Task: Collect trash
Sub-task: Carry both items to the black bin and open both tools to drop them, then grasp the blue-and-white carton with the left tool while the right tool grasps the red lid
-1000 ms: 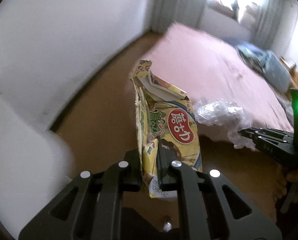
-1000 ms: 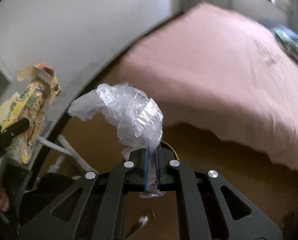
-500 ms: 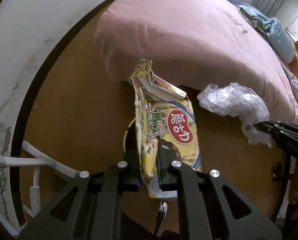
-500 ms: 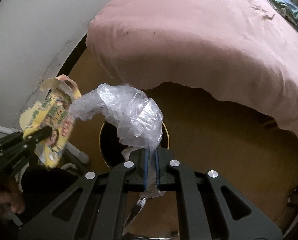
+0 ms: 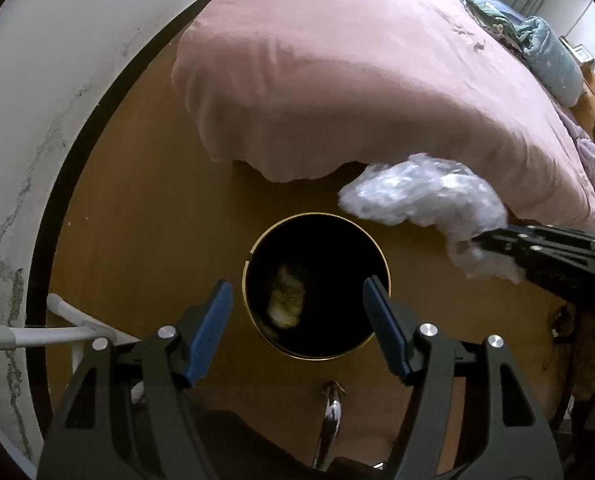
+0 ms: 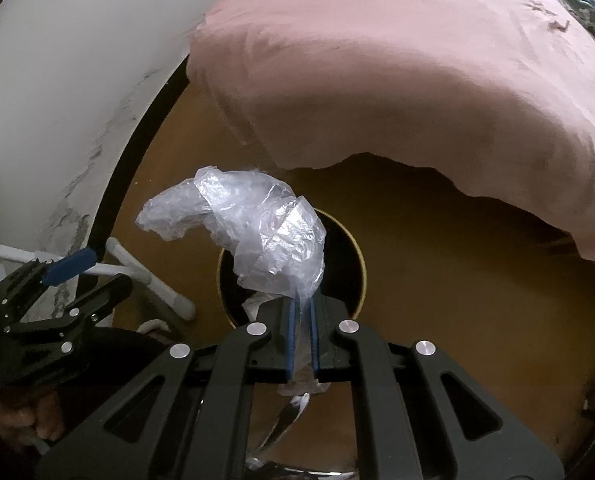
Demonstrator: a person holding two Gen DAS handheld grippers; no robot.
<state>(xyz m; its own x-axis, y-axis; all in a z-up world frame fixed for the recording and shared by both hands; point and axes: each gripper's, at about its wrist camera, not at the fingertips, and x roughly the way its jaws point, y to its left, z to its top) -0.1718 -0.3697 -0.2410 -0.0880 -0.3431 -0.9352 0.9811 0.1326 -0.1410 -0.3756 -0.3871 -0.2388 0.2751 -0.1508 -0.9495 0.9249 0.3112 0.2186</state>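
Left wrist view, nearest first: the left gripper point(image 5: 297, 296) points straight down with its two blue-padded fingers point(image 5: 209, 330) spread wide apart and nothing between them. Directly below the gap stands a round black trash bin point(image 5: 377, 248) with a thin gold rim, on a wooden floor point(image 5: 157, 200). Inside the dark bin lies a yellowish snack wrapper point(image 5: 285, 300), low against the left side. A shiny metal piece point(image 5: 331, 408) shows at the bottom edge; what it is cannot be told. At the right, the right gripper point(image 5: 481, 244) reaches in sideways, carrying a crumpled clear plastic bag point(image 5: 425, 200) that hangs just beside the bin's upper right rim, above the floor. Beyond the bin, a bed with a pink cover point(image 5: 357, 80) fills the upper frame, with a bluish blanket point(image 5: 545, 52) at its far end. A white wall point(image 5: 57, 60) curves along the left, and white tubing point(image 5: 37, 334) sits at its foot.

Right wrist view: the right gripper point(image 6: 301, 340) has its fingers pressed together on the plastic bag point(image 6: 257, 232), whose bulk puffs out over the bin's opening point(image 6: 357, 264). The left gripper point(image 6: 85, 272), spread apart, is at the lower left, held by a hand point(image 6: 29, 420).
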